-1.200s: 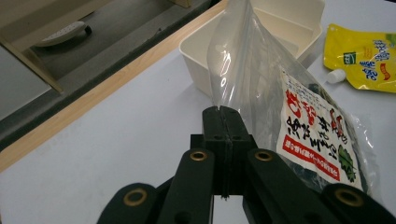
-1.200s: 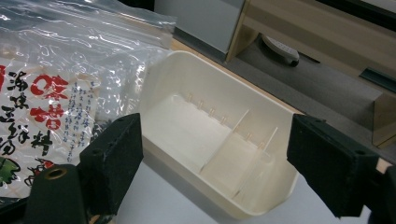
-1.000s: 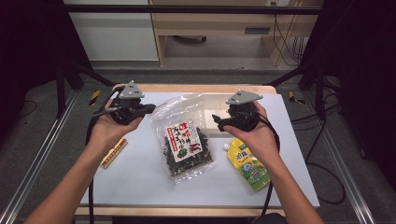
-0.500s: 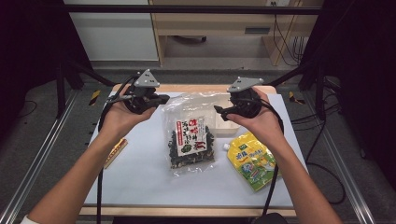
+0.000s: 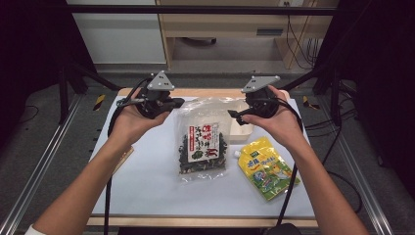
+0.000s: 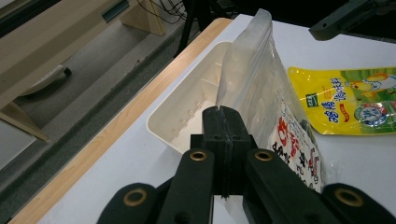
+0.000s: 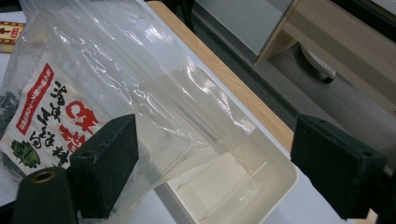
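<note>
- The left gripper [image 6: 223,140] has its jaws pressed together on the top edge of the clear seaweed bag [image 5: 202,142], at the corner nearest it.
- The right gripper [image 7: 224,163] has just been opening; its jaws now stand wide apart, with the bag's other top corner in front of the left one and unpinched.
- Since a second ago both hands have carried the bag toward the far side of the surface [image 5: 147,186], and its top edge now hangs over the white bin [image 6: 187,112].
- The dark contents still rest on the surface, beside the yellow pouch [image 5: 264,166].
- Judging by this, the bag now hangs from one corner, so it may swing or sag.
</note>
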`<control>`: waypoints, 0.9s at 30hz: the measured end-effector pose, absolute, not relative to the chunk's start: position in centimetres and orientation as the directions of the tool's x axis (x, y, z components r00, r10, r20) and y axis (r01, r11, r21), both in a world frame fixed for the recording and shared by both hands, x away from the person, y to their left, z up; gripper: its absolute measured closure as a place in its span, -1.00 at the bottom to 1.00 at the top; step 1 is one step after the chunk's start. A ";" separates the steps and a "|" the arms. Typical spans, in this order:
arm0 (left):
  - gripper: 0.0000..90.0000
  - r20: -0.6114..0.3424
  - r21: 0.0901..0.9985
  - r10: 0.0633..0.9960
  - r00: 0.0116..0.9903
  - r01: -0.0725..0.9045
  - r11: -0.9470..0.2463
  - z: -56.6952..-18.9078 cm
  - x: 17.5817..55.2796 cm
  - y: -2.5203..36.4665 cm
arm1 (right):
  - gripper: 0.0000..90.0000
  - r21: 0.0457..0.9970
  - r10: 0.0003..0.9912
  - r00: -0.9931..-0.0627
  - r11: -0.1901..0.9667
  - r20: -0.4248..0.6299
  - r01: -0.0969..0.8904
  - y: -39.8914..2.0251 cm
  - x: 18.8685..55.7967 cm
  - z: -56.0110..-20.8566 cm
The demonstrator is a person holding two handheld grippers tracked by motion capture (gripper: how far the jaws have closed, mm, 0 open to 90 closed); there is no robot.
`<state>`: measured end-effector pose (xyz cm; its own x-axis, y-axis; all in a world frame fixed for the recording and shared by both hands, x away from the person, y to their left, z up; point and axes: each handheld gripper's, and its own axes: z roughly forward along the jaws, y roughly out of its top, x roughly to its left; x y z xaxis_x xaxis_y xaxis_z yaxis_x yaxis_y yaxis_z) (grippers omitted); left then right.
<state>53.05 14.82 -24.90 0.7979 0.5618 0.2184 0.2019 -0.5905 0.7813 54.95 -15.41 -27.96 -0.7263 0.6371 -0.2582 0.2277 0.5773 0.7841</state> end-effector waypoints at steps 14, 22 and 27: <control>1.00 0.227 0.789 0.538 0.812 0.170 -0.590 -24.4 52.1 14.4 | -0.63 0.762 0.579 -0.762 0.621 -0.289 0.182 -15.2 55.0 -27.2; 1.00 0.221 0.798 0.524 0.822 0.156 -0.582 -24.2 51.3 14.3 | -0.64 0.718 0.512 -0.804 0.677 -0.304 0.160 -14.7 55.0 -27.2; 1.00 0.224 0.801 0.511 0.830 0.143 -0.582 -24.0 50.8 14.1 | -0.63 0.703 0.477 -0.824 0.697 -0.307 0.142 -14.2 55.4 -26.9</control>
<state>50.75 14.09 -23.99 0.8300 0.5110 0.2236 0.1426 -0.5819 0.8006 55.43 -14.25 -26.89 -0.8235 0.4768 -0.3072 0.1417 0.6974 0.7025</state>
